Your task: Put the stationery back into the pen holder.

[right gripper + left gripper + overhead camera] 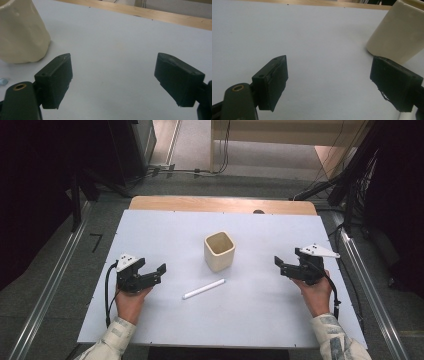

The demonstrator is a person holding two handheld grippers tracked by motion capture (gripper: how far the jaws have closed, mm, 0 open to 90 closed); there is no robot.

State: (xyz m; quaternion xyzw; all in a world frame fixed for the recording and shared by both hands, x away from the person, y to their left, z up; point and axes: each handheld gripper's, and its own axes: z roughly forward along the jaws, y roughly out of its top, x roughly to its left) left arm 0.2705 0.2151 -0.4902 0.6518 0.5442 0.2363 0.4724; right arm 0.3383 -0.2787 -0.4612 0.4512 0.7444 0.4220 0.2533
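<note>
Both forearms reach in from the near edge, sleeves pale. The left gripper (152, 274) sits low at the left, jaws spread wide with nothing between them. The right gripper (281, 265) at the right points toward the middle, jaws likewise wide and empty.

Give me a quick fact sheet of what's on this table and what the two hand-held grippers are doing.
Surface: white board on a wooden table
Cup: cream square cup, upright, empty, near the middle
Stick: white stick lying flat in front of the cup, apart from it
Left gripper: open, holding nothing, pointing toward the stick
Right gripper: open, holding nothing, pointing toward the cup
Contact: neither gripper touches cup or stick
</note>
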